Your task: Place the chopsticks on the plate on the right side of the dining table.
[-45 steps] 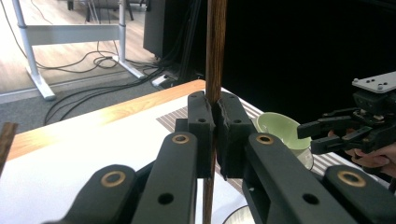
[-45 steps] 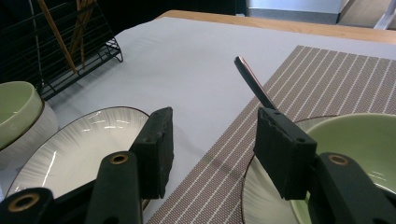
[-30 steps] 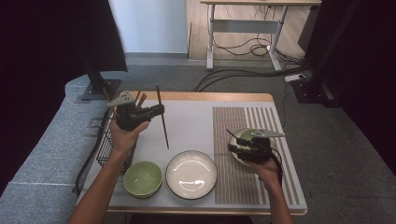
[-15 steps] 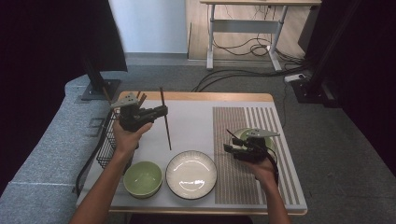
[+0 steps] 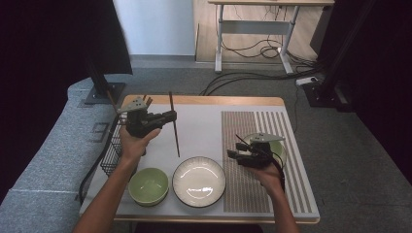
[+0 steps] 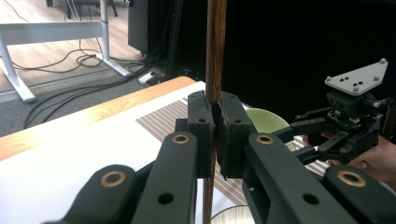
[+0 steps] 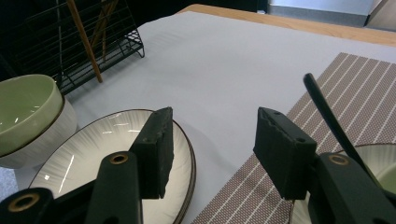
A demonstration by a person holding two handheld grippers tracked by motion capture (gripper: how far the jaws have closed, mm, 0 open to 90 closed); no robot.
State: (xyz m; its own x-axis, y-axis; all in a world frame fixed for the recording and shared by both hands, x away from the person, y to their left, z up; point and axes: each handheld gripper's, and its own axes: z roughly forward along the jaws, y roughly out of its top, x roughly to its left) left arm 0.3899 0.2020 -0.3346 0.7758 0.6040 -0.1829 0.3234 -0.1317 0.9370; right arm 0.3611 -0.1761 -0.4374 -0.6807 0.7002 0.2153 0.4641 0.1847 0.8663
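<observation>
My left gripper (image 5: 165, 116) pinches a dark wooden chopstick (image 5: 174, 127) near the table's (image 5: 204, 126) far left corner. It's light, stiff and slick, so I grip mid-shaft. My right gripper (image 5: 234, 154), near the right edge, stands half open, empty. Its own view reveals the wire rack (image 7: 100, 44) of chopsticks.

Left tongs (image 5: 170, 116) clamped shut; right tongs (image 5: 232, 155) hang open
</observation>
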